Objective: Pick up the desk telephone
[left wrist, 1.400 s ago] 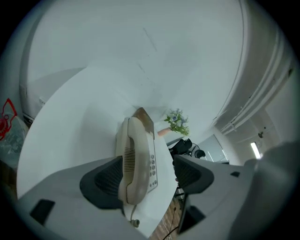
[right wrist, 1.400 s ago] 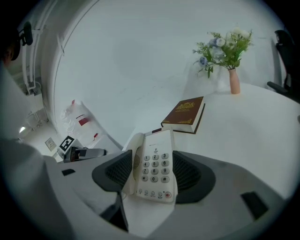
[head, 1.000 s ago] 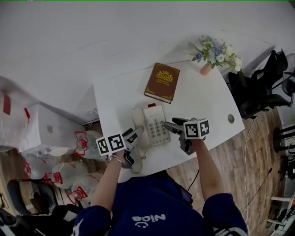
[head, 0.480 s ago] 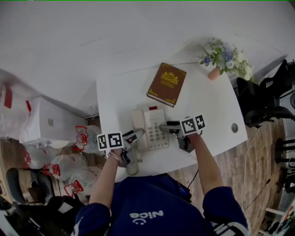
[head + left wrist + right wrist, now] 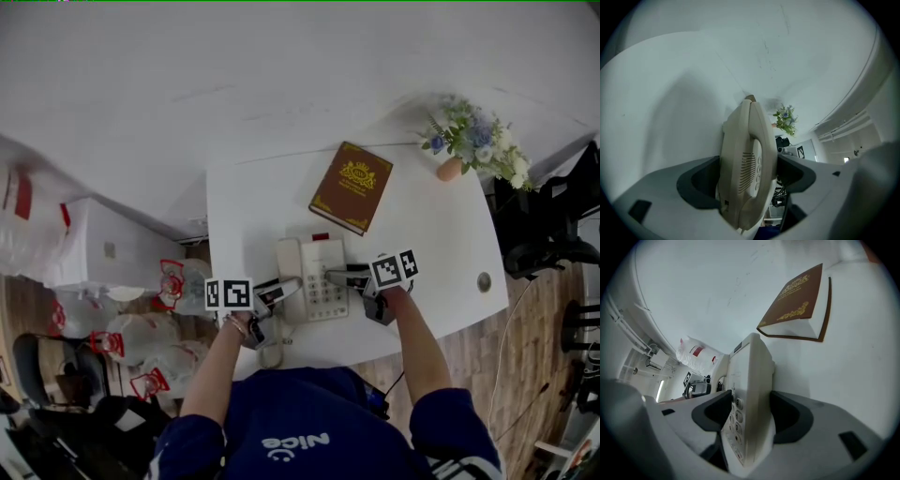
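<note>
Both wide; left tongs (image 5: 285, 290) and right tongs (image 5: 339, 277) astride the desk telephone (image 5: 317, 266)

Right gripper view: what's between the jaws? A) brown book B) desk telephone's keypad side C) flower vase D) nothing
B: the keypad edge of the desk telephone stands between the jaws of the right gripper, while the brown book lies farther back.

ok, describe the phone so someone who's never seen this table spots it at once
Start at the white table in the middle of the head view. On the person's side of it, between the left gripper and right gripper, lies the phone. It is the cream one with a handset and keypad, unlike the brown book and the flowers farther back.
</note>
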The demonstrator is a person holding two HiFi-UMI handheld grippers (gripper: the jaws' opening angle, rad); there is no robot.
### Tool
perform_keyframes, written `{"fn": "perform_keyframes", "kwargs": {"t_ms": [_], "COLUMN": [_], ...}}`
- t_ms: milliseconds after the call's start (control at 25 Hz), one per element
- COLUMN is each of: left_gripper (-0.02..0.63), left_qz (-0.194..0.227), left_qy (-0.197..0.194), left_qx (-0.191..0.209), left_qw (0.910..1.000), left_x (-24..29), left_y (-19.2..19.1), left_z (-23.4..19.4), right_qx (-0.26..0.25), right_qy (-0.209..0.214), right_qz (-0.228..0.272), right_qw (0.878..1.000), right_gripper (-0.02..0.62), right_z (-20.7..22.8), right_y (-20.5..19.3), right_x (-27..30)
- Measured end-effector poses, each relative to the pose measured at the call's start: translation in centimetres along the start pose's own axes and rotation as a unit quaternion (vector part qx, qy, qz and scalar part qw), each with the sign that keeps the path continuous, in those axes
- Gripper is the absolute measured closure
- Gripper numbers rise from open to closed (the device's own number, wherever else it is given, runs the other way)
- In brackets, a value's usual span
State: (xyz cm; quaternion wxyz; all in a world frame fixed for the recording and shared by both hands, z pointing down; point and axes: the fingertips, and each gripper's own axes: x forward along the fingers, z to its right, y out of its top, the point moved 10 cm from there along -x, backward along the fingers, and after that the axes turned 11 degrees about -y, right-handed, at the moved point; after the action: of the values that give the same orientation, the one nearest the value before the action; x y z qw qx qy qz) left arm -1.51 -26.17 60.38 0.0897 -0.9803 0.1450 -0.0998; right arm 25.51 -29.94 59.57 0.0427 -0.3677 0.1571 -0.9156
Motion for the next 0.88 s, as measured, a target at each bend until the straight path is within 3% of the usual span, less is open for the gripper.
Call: {"fn": "perform_keyframes", "kwargs": {"t_ms": [880], "left_gripper": [0.230], "left_qz": [0.009], "left_qy": [-0.005], "left_qx": [0.010], "left_qw": [0.9999], "left_x": [-0.9], "left_y": [-0.8], "left_z": [0.6], "right_qx": [0.026], "right_qy": [0.000], "right_qz": [0.016], "right_qw": [1.000], "right_gripper": [0.336], "right_z": [-1.0], "right_y": [-1.1], "right_x": [-0.4]}}
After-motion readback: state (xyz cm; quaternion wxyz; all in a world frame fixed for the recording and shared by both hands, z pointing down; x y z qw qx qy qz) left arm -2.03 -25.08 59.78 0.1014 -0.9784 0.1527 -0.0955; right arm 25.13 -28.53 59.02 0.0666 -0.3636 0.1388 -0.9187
